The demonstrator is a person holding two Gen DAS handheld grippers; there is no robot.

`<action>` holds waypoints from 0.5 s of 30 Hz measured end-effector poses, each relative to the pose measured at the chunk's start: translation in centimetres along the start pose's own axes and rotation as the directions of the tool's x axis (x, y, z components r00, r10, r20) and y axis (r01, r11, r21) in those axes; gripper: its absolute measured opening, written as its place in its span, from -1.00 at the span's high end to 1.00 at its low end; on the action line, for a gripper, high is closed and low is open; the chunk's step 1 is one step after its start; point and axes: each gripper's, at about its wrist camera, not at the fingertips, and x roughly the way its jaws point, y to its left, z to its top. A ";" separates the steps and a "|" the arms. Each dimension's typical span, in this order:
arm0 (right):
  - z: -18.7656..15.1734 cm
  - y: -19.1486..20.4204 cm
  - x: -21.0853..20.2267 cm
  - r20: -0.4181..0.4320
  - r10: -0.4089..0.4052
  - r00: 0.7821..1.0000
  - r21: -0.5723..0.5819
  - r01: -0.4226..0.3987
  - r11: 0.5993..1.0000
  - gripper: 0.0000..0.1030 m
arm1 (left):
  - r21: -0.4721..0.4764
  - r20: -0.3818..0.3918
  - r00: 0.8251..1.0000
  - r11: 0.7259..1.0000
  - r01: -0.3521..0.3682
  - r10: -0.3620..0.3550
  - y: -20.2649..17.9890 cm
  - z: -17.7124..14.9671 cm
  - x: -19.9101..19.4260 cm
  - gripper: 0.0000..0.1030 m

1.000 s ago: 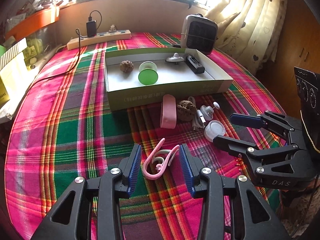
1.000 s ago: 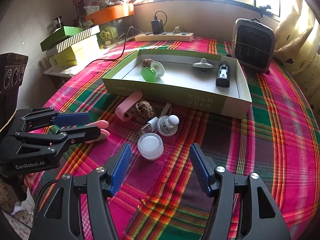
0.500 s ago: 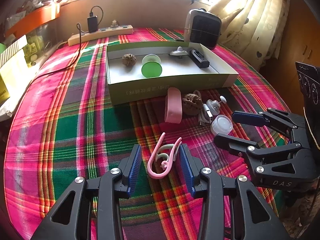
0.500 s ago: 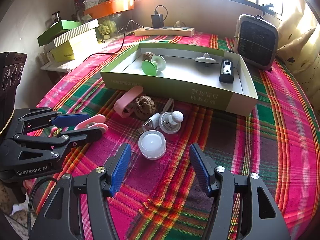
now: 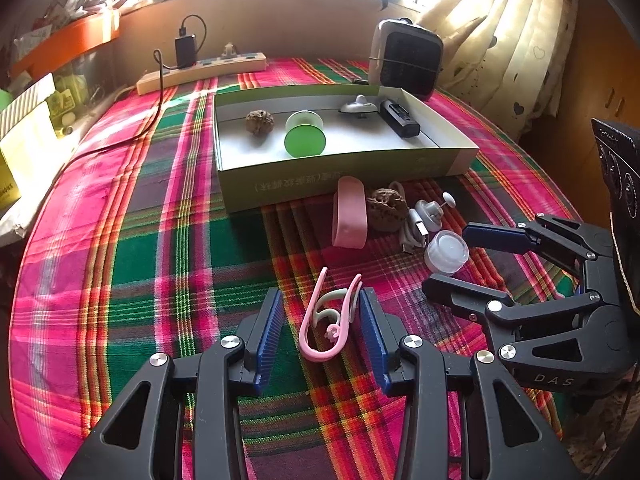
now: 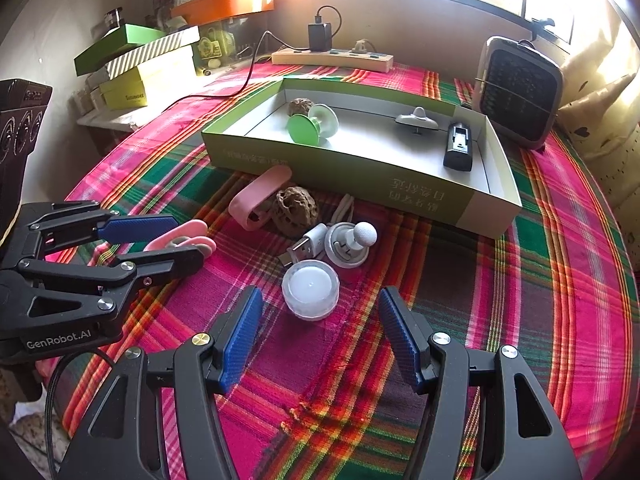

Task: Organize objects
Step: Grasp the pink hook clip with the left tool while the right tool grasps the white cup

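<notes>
Between the pads of the left gripper [image 5: 320, 294]: pink clip [image 5: 308, 316], flat on the plaid cloth [image 5: 132, 256], brushing the right-hand pad and clear of the other. Jaws released, then, straddling rather than pinching; probably lined up this way so a squeeze catches the clip across its two arms

Off to that tool's right, nose down at the same slant: right gripper [image 6: 320, 294], likewise spread wide and holding nothing. Just past its fingertips and roughly centred on the gap: small white jar [image 6: 310, 290], untouched, seemingly framed for the next pick

Further ahead of both tools, bunched against the box's near wall: pink oval case [image 5: 350, 212], wrinkled walnut [image 5: 386, 208], white USB plug [image 5: 416, 228] and white knob on a round base [image 5: 430, 210], touching or nearly so. Likely left there as the pile awaiting sorting

Beyond the pile: shallow green box [image 5: 320, 176], open-topped. Inside, spaced well apart along the floor: second walnut [image 5: 260, 121] at the left end, green spool [image 5: 302, 140] beside it, grey spinning top [image 5: 359, 106] toward the back, black oblong gadget [image 5: 400, 118] at the right end. Plenty of bare floor among them for the clip and jar
</notes>
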 end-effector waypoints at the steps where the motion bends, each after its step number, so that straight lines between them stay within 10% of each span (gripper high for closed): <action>1: 0.0 0.0 0.0 0.000 -0.001 1.000 -0.002 0.001 1.000 -0.18 | -0.001 0.001 1.000 1.000 0.001 -0.001 0.0 0.0 0.0 0.28; 15: 0.1 0.2 -0.1 0.007 -0.018 1.000 -0.011 0.018 1.000 0.21 | 0.000 0.005 1.000 1.000 -0.021 0.021 0.5 0.1 0.2 0.52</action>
